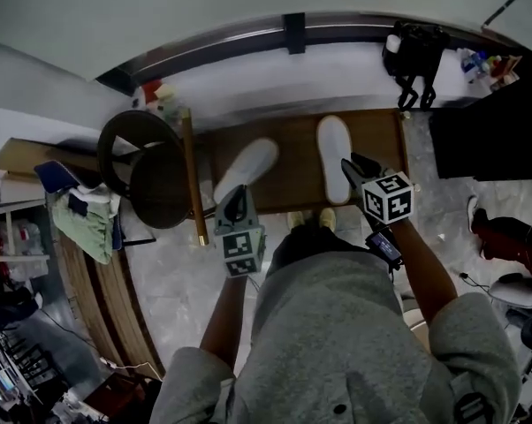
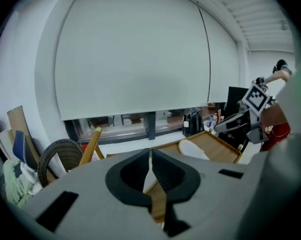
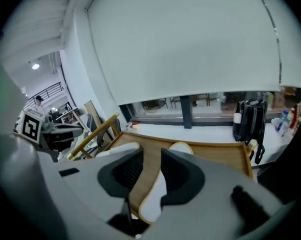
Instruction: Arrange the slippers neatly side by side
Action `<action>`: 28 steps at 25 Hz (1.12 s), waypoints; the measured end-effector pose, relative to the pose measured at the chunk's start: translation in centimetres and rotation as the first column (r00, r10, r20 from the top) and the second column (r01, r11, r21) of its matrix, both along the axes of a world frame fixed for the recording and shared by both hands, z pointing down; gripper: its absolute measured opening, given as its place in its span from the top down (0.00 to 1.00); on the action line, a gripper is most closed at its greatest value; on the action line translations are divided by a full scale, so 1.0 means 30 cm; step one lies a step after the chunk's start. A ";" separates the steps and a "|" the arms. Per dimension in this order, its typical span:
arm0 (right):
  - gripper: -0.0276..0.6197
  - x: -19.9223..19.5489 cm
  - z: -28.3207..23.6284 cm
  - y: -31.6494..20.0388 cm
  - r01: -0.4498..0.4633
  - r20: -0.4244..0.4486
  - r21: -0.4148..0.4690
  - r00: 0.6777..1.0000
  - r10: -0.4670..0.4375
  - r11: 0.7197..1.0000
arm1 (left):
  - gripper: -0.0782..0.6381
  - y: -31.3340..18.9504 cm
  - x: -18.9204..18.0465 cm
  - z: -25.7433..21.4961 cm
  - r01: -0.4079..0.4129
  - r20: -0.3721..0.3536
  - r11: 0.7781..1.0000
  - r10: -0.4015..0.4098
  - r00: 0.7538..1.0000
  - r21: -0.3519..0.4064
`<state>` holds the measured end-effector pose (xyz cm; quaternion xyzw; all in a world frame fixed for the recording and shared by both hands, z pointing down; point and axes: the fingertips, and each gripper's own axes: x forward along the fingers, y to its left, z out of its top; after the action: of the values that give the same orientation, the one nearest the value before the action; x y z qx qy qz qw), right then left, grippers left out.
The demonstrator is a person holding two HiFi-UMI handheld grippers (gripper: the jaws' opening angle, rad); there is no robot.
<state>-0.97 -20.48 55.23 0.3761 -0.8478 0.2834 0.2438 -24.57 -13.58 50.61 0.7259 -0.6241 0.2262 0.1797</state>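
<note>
1. We see two white flat slippers on a brown wooden tray with a raised rim (image 1: 292, 177), which lies on the floor in front of a white window ledge.
2. The left white slipper (image 1: 247, 168) lies at a slant, its far end leaning toward the other one. The right white slipper (image 1: 334, 157) lies straight, pointing away from us. A strip of bare wood separates them, so they are not parallel.
3. Our left gripper (image 1: 234, 193) is at the near end of the slanted slipper. In the left gripper view its jaws (image 2: 149, 153) are pressed together at the tips with nothing pinched between them. Only a sliver of white slipper and wood shows below the tips.
4. Our right gripper (image 1: 354, 170) is at the near right edge of the straight slipper. In the right gripper view its jaws (image 3: 151, 153) stand well apart. We see that slipper (image 3: 153, 199) and bare tray through the gap, and neither pad presses on it.
5. From the right gripper view, the slanted slipper (image 3: 116, 149) shows just left of the left jaw.
6. Left of the tray stands a dark round woven chair (image 1: 147, 170). A black bag (image 1: 414, 53) sits on the ledge beyond the tray's right end.
</note>
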 end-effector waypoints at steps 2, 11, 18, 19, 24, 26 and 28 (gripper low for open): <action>0.80 0.004 -0.036 0.015 -0.033 -0.001 0.035 0.999 0.033 0.999 | 0.87 -0.017 -0.021 0.055 -0.028 0.017 0.999 0.029 0.999 -0.026; 0.90 -0.038 -0.125 0.104 -0.088 0.031 0.116 0.996 0.085 0.989 | 0.66 -0.091 -0.038 0.296 -0.230 0.152 0.964 0.250 0.956 -0.137; 0.90 -0.028 -0.127 0.147 -0.134 0.024 0.111 0.991 0.133 0.985 | 0.66 -0.111 -0.082 0.479 -0.281 0.267 0.928 0.342 0.901 -0.244; 0.90 -0.024 -0.124 0.150 -0.139 0.016 0.110 0.990 0.138 0.984 | 0.66 -0.117 -0.088 0.498 -0.285 0.278 0.924 0.352 0.894 -0.253; 0.90 -0.021 -0.114 0.169 -0.150 0.005 0.096 0.989 0.150 0.984 | 0.66 -0.115 -0.095 0.565 -0.303 0.278 0.906 0.385 0.880 -0.296; 0.90 -0.027 -0.115 0.164 -0.140 -0.011 0.105 0.990 0.142 0.985 | 0.66 -0.118 -0.094 0.582 -0.310 0.277 0.900 0.396 0.875 -0.307; 0.90 -0.038 -0.119 0.160 -0.128 -0.023 0.113 0.991 0.131 0.985 | 0.66 -0.122 -0.100 0.594 -0.309 0.273 0.897 0.398 0.876 -0.316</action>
<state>-2.12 -15.67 51.66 0.4476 -0.8324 0.2450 0.2163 -27.56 -17.23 68.44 0.7496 -0.4651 0.4547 0.1224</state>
